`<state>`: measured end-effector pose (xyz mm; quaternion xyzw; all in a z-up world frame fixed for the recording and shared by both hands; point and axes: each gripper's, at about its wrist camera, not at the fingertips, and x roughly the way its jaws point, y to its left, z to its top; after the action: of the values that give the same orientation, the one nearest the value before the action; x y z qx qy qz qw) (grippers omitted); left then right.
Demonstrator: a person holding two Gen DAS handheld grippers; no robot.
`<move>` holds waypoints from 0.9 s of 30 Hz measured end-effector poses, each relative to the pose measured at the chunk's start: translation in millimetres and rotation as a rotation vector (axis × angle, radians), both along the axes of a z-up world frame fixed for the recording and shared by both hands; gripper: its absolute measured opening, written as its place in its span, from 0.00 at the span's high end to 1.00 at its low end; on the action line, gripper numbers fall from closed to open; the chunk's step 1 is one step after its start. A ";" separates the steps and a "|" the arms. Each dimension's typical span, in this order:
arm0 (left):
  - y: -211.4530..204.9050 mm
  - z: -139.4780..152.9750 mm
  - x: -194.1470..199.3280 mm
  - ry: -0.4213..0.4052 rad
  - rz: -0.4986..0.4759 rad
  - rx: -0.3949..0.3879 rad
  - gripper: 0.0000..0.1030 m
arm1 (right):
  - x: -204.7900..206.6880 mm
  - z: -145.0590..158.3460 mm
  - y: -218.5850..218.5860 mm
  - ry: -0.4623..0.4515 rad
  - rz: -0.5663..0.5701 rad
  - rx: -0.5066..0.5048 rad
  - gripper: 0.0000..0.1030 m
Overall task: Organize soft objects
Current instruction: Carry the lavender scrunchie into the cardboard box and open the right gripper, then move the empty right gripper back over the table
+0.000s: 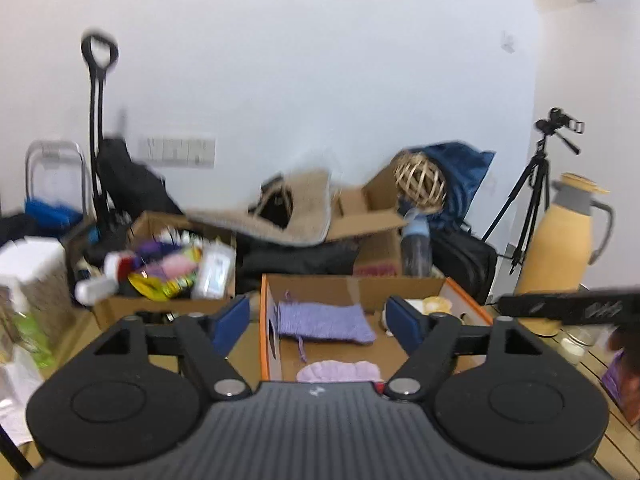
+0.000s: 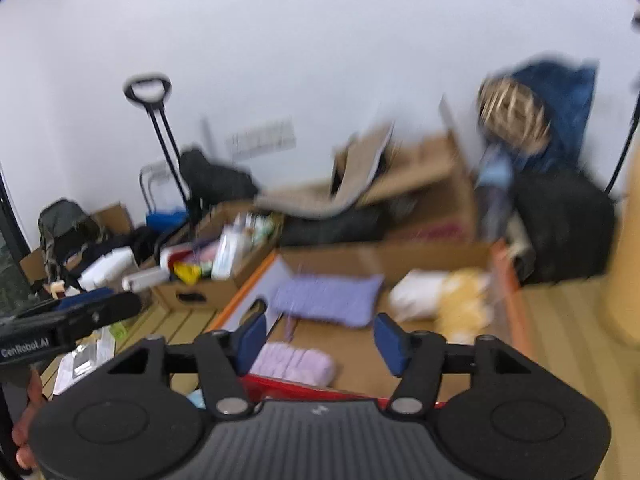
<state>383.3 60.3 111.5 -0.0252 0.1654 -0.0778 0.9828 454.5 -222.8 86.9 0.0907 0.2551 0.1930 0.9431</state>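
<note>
An open cardboard box with orange edges point(image 1: 265, 320) point(image 2: 505, 264) stands on the wooden table. Inside lie a purple knitted pouch point(image 1: 324, 322) point(image 2: 330, 298), a light pink-purple soft item point(image 1: 340, 372) point(image 2: 296, 362) near the front, and a white and yellow plush point(image 1: 434, 305) point(image 2: 444, 294) at the right. My left gripper point(image 1: 319, 318) is open and empty above the box. My right gripper point(image 2: 320, 340) is open and empty above the box's front. The left gripper also shows at the left of the right wrist view point(image 2: 76, 320).
Behind the table are a cardboard box of mixed items point(image 1: 160, 268) point(image 2: 216, 264), a wicker ball point(image 1: 420, 182) point(image 2: 514, 116), a blue bag point(image 1: 460, 168), a black trolley point(image 1: 98, 128), black bags point(image 2: 564, 224), a tripod point(image 1: 536, 184) and a beige thermos point(image 1: 564, 240). A red object point(image 2: 280, 388) lies below the right gripper.
</note>
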 end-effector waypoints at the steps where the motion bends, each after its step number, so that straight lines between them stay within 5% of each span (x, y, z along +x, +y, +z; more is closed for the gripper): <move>1: -3.3 2.9 -14.3 -0.021 -0.001 0.009 0.20 | -20.8 9.4 -11.1 -0.034 -0.015 -0.014 0.34; 6: -22.4 0.8 -88.1 -0.110 -0.040 0.059 0.12 | -103.5 30.3 -45.6 -0.153 -0.079 -0.065 0.25; 12: -35.7 -23.4 -159.0 -0.115 -0.011 0.131 0.06 | -198.5 9.7 -66.9 -0.234 -0.128 -0.048 0.18; 18: -42.0 -50.0 -213.5 -0.086 -0.001 0.120 0.01 | -254.5 -32.0 -46.0 -0.225 -0.141 -0.153 0.17; 27: -53.0 -76.3 -227.3 -0.020 0.035 0.165 0.01 | -289.1 -85.7 -36.3 -0.111 -0.104 -0.107 0.17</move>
<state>156.0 7.3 35.2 0.0536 0.1608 -0.0472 0.9844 165.4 -259.1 1.2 0.0424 0.2074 0.1344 0.9681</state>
